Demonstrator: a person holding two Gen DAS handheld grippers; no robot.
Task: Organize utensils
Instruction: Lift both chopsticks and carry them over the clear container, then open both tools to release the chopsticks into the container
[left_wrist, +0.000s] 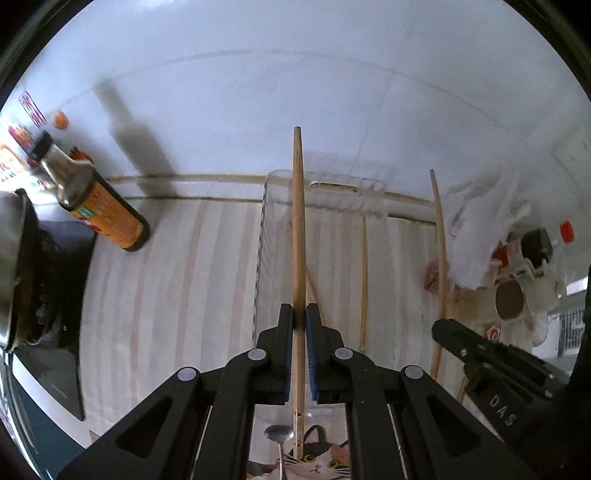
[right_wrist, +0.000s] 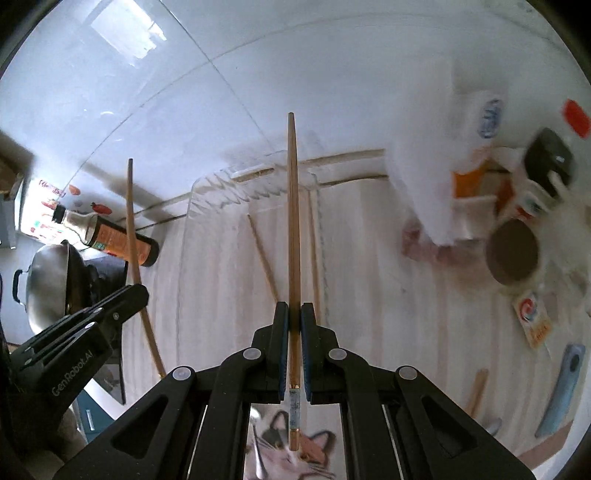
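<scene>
My left gripper (left_wrist: 299, 314) is shut on a wooden chopstick (left_wrist: 298, 229) that points forward over a clear plastic tray (left_wrist: 263, 206). My right gripper (right_wrist: 294, 314) is shut on a second wooden chopstick (right_wrist: 293, 221), also held above the clear tray (right_wrist: 195, 192). Two chopsticks (right_wrist: 263, 254) lie inside the tray; one shows in the left wrist view (left_wrist: 364, 280). The right gripper shows at the right of the left wrist view (left_wrist: 480, 350) with its chopstick (left_wrist: 439, 258). The left gripper shows at the left of the right wrist view (right_wrist: 110, 310). A metal spoon (left_wrist: 279, 435) lies below the left gripper.
A dark sauce bottle (left_wrist: 96, 199) stands at the left by the wall, next to a metal wok (left_wrist: 11, 258) on a stove. Bags, a tape roll (right_wrist: 511, 251) and packets crowd the right. A blue-handled tool (right_wrist: 561, 387) and a wooden handle (right_wrist: 476, 391) lie at the front right.
</scene>
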